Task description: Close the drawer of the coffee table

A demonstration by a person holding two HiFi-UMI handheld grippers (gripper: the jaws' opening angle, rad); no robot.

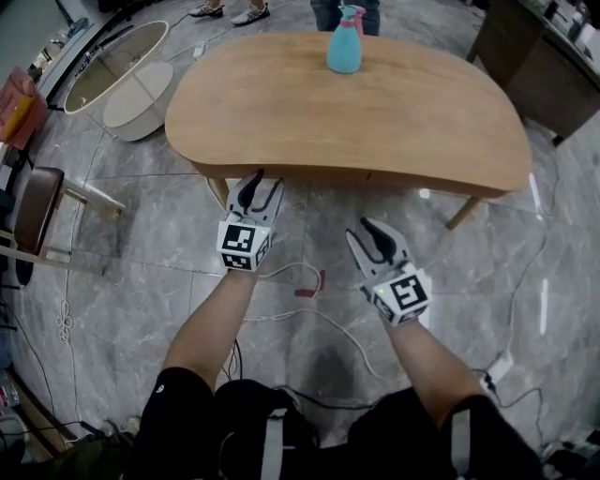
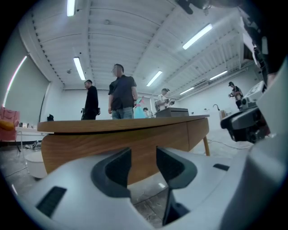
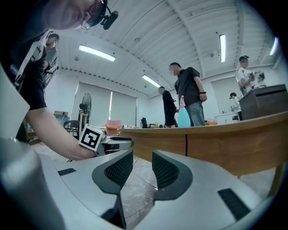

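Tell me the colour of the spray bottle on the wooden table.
The spray bottle is light blue-green, clearest in the head view.

coffee table: legs mostly hidden | person: cut off at top

Teal spray bottle, white cable across grey floor, brown chair

Bare floor lies open before the coffee table's front edge; a white cable loops across it, and a bottle stands on the far tabletop.
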